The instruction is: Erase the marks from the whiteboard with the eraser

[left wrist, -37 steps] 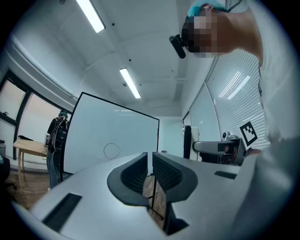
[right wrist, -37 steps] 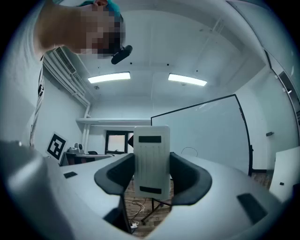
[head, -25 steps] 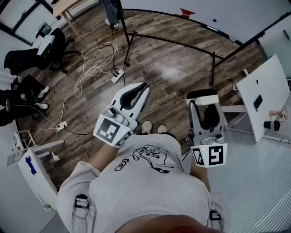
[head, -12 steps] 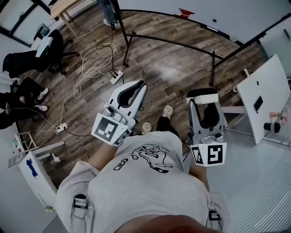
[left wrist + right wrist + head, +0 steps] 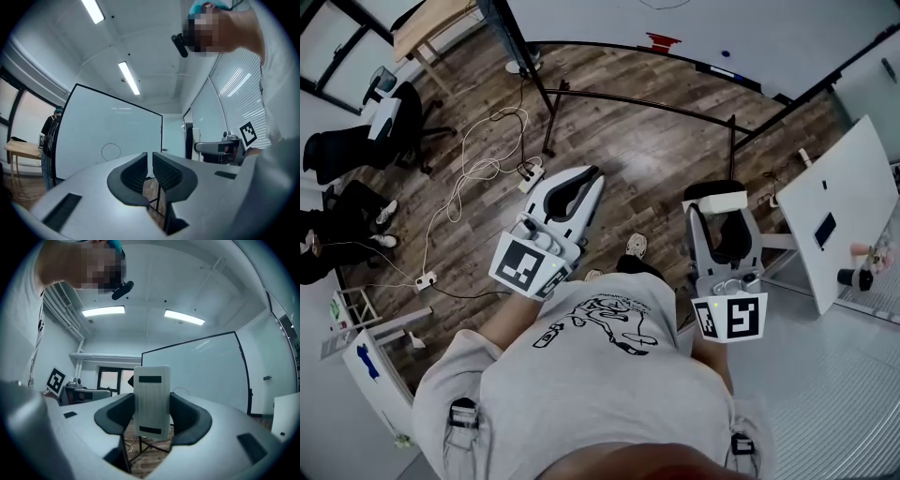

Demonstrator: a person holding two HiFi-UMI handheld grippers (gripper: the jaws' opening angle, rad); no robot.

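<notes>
Gripping the eraser (image 5: pixel 151 394) upright in the right gripper (image 5: pixel 152 405), clenched on its two long sides; carrying nothing in the left gripper (image 5: pixel 149 171), closed to a thin slit. Judged to be at the approach: well apart from the whiteboard (image 5: pixel 112 131) along the top of the head view, with a circle mark (image 5: pixel 111 151) low on its face.

Best to step close, turn the eraser's flat face square to the board, press evenly and sweep across the circle without loosening the clamp.

Mind the black stand legs (image 5: pixel 647 100) between feet and board, the cables (image 5: pixel 487 155) and power strip (image 5: pixel 528 174) on the wooden floor at left, and the white panel (image 5: pixel 839 202) at right. Also a standing person (image 5: pixel 49 136) beside the board's left edge.
</notes>
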